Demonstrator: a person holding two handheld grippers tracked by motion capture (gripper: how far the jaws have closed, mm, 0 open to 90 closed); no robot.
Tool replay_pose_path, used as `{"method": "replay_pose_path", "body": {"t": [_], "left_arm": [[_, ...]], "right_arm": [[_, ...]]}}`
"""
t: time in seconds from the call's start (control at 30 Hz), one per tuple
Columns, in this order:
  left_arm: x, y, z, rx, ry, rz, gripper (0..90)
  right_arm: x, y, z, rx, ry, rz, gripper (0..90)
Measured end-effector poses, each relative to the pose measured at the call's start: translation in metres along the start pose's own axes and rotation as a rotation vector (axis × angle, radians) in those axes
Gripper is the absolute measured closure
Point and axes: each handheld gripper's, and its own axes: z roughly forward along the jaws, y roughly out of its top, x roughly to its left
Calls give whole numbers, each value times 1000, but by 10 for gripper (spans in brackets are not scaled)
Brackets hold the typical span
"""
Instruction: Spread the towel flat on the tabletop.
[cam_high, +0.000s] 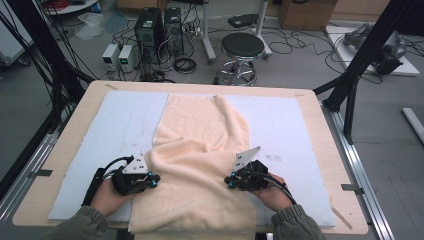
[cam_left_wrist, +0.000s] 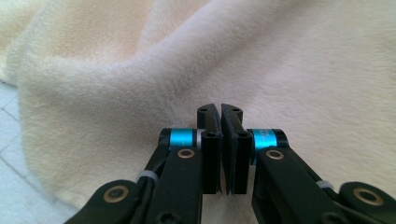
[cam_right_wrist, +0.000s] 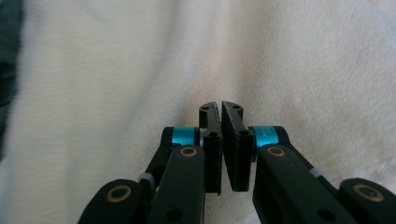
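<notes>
We see the left gripper and right gripper, jaws pressed together, at the towel's side edges; whether either pinches fabric stays unclear.

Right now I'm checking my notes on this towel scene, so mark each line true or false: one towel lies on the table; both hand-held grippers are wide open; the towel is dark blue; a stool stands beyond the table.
1. One towel lies on the table. True.
2. Both are wide open. False: the left hand-held gripper and the right hand-held gripper have their jaws shut.
3. The towel is dark blue. False: it is cream.
4. A stool stands beyond the table. True.
</notes>
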Motion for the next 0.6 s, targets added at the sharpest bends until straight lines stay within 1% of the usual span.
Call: {"method": "replay_pose_path", "body": {"t": [0.03, 0.1, 0.13, 0.17, 0.27, 0.3, 0.33, 0.37, 0.4, 0.47, 0.5, 0.53, 0.57, 0.6], "left_arm": [[-4, -1, -5, -15, -3, 2, 863], [-15, -3, -18, -39, -6, 7, 864], [-20, -5, -24, -41, -10, 17, 864], [-26, -7, -29, -50, -14, 18, 865], [-43, -13, -45, -74, -42, 27, 864], [-46, -13, -48, -81, -50, 30, 864], [-50, -12, -53, -92, -55, 41, 863], [-51, -11, -56, -106, -53, 36, 857], [-51, -8, -59, -113, -43, 36, 844], [-46, -4, -60, -136, -22, 41, 797], [-41, -1, -59, -150, -2, 34, 768], [-36, 1, -57, -157, 20, 32, 722], [-30, 3, -53, -161, 34, 32, 690], [-24, 4, -50, -165, 47, 29, 681]], "right_arm": [[5, 0, -4, -5, 2, -2, 868], [17, -1, -14, -33, 4, -12, 868], [22, -3, -18, -47, 3, -16, 867], [27, -6, -22, -52, 1, -21, 868], [45, -13, -30, -52, 29, -33, 864], [53, -14, -33, -61, 49, -42, 858], [58, -14, -36, -70, 60, -51, 851], [65, -13, -41, -92, 73, -62, 824], [67, -12, -45, -109, 60, -71, 793], [65, -8, -53, -138, 13, -85, 742], [62, -7, -56, -147, -9, -81, 723], [54, -4, -60, -159, -51, -78, 715], [47, -1, -62, -162, -73, -75, 708], [38, 1, -63, -165, -97, -73, 697]]}}
